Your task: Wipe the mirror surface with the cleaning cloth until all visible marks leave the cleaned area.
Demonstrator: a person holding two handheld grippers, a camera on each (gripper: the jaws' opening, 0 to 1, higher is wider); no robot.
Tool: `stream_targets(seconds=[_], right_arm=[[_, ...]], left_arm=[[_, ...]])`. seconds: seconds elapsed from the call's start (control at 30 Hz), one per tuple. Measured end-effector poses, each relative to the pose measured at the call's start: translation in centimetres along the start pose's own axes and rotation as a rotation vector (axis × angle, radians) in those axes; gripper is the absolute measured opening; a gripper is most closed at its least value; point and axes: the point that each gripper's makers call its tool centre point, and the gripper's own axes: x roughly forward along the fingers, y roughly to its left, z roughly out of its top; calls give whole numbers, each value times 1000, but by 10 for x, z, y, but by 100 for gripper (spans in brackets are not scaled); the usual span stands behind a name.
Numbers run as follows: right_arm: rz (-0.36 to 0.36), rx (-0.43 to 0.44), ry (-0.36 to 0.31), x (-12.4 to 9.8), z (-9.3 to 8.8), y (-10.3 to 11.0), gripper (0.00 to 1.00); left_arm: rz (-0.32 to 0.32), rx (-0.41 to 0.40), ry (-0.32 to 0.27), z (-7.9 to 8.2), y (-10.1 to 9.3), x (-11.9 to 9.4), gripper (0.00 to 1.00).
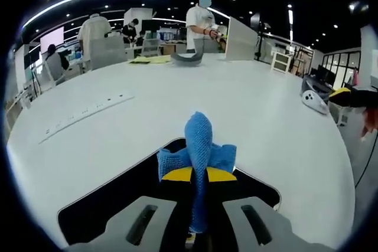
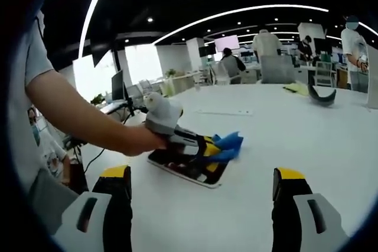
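Note:
A blue cleaning cloth is pinched upright between the jaws of my left gripper, which is shut on it. Under the cloth lies the dark rectangular mirror with a pale rim, flat on the white table. In the right gripper view the same mirror lies left of centre, and the left gripper rests over it with the cloth sticking out to the right, held by a person's hand. My right gripper is open, above the table, with nothing between its jaws.
A white power strip lies on the table to the left. A grey curved object and yellow papers sit at the far edge. People stand beyond the table. A white device rests at the right edge.

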Motion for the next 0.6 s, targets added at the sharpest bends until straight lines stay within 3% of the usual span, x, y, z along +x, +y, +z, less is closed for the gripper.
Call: stream_targets(seconds=[0.6], right_arm=[[24, 5, 9, 1, -4, 15, 99]], left_arm=[[0, -18, 27, -5, 4, -9, 4]])
